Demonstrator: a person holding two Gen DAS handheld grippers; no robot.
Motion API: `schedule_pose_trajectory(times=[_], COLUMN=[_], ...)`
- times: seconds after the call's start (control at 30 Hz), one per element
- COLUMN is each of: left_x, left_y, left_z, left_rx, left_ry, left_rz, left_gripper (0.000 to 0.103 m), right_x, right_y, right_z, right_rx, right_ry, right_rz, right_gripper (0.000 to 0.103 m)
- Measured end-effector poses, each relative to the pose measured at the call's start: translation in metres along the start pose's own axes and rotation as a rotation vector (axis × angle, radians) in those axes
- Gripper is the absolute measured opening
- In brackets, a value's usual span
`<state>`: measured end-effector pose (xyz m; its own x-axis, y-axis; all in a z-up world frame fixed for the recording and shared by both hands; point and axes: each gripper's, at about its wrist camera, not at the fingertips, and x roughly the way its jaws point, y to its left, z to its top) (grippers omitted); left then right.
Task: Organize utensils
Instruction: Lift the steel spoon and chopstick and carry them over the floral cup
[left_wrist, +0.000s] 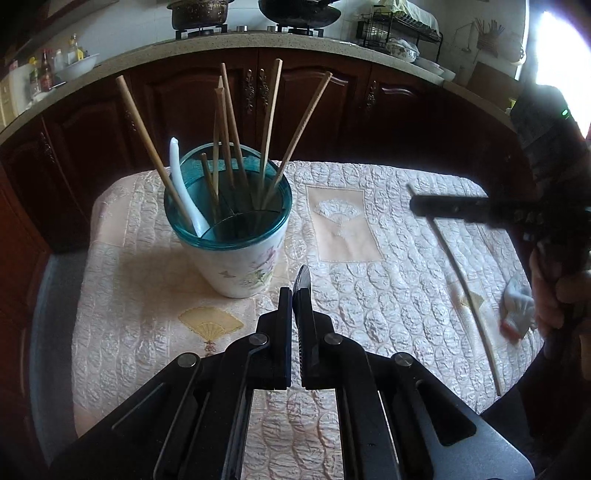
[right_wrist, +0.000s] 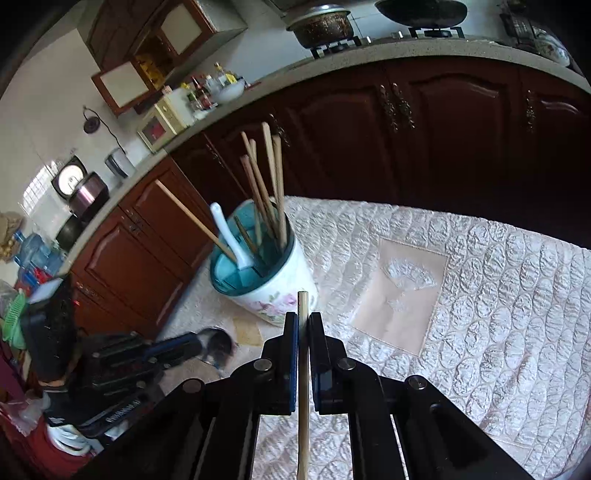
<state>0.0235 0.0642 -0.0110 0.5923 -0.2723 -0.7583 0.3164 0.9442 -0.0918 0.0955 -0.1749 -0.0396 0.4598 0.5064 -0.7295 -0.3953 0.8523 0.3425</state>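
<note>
Looking along the left gripper (left_wrist: 295, 291), its two black fingers are clenched on a thin dark utensil (left_wrist: 303, 277) whose rounded tip pokes up past the fingertips (what kind of utensil it is cannot be told from here). Just beyond them stands the utensil holder (left_wrist: 236, 254), a white floral cup with a teal translucent rim, upright on the quilted tablecloth (left_wrist: 388, 280). Several wooden chopsticks (left_wrist: 229, 125) lean in it at different angles, and a white spoon (left_wrist: 181, 184) rests against its left inner wall. At the right edge the right gripper (left_wrist: 413, 203) reaches in as a dark blur, gripping a pale chopstick (left_wrist: 469, 295) that slants down over the cloth; a hand (left_wrist: 554, 291) shows behind it, near a crumpled white scrap (left_wrist: 517, 310) on the cloth. Behind the table runs a counter (left_wrist: 332, 40) with dark wooden cabinets below. Turning to the right wrist view, the right gripper (right_wrist: 303, 314) is clamped on the single chopstick (right_wrist: 303, 369), which runs straight between the fingers and ends a little above their tips. The holder (right_wrist: 273, 291) stands just ahead and slightly left, its chopsticks (right_wrist: 266, 184) and spoon (right_wrist: 229, 236) upright inside. Low at the left, the left gripper (right_wrist: 207, 341) appears blurred, with its dark utensil (right_wrist: 218, 347) at the tip.
</note>
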Motion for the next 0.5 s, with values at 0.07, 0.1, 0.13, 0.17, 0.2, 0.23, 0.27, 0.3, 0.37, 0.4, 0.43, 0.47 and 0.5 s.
schedule_pose_trajectory(times=[0.07,0.1,0.13,0.17,0.2,0.23,0.27,0.3,0.37,0.4,0.43,0.47,0.5], left_x=[0.003,0.005,0.008,0.011,0.015,0.019,0.022,0.025,0.031,0.034,0.036,0.037,0.038], left_y=[0.0,0.0,0.0,-0.001,-0.002,-0.003,-0.003,-0.003,-0.002,-0.002,-0.001,-0.001,0.0], left_z=[-0.003,-0.006,-0.008,-0.009,-0.012,-0.015,-0.016,-0.019,-0.023,-0.024,-0.026,-0.027,-0.027], left_rx=[-0.007,-0.012,-0.016,-0.018,-0.019,-0.019,-0.018,-0.019,-0.024,-0.026,-0.029,-0.032,-0.036], left_ry=[0.007,0.014,0.023,0.032,0.042,0.052,0.063,0.074,0.093,0.101,0.107,0.11,0.113], left_rz=[-0.002,-0.005,-0.012,-0.017,-0.02,-0.022,-0.024,-0.027,-0.032,-0.034,-0.036,-0.038,-0.038], left_gripper=[0.001,0.001,0.001,0.001,0.001,0.001,0.001,0.001,0.001,0.001,0.001,0.001,0.001], right_x=[0.016,0.028,0.04,0.05,0.062,0.074,0.082,0.091,0.106,0.112,0.116,0.118,0.121], right_y=[-0.009,-0.014,-0.019,-0.022,-0.027,-0.032,-0.036,-0.038,-0.043,-0.046,-0.049,-0.05,-0.051], right_z=[-0.005,-0.009,-0.015,-0.021,-0.029,-0.036,-0.042,-0.049,-0.058,-0.061,-0.063,-0.063,-0.063], right_rx=[0.016,0.022,0.028,0.031,0.04,0.05,0.053,0.053,0.059,0.07,0.08,0.082,0.08], right_ry=[0.053,0.096,0.131,0.161,0.205,0.238,0.256,0.284,0.34,0.363,0.374,0.381,0.384], right_rz=[-0.035,-0.056,-0.079,-0.093,-0.107,-0.12,-0.13,-0.135,-0.135,-0.138,-0.14,-0.136,-0.136], right_gripper=[0.005,0.005,0.005,0.005,0.005,0.005,0.005,0.005,0.005,0.005,0.005,0.005,0.005])
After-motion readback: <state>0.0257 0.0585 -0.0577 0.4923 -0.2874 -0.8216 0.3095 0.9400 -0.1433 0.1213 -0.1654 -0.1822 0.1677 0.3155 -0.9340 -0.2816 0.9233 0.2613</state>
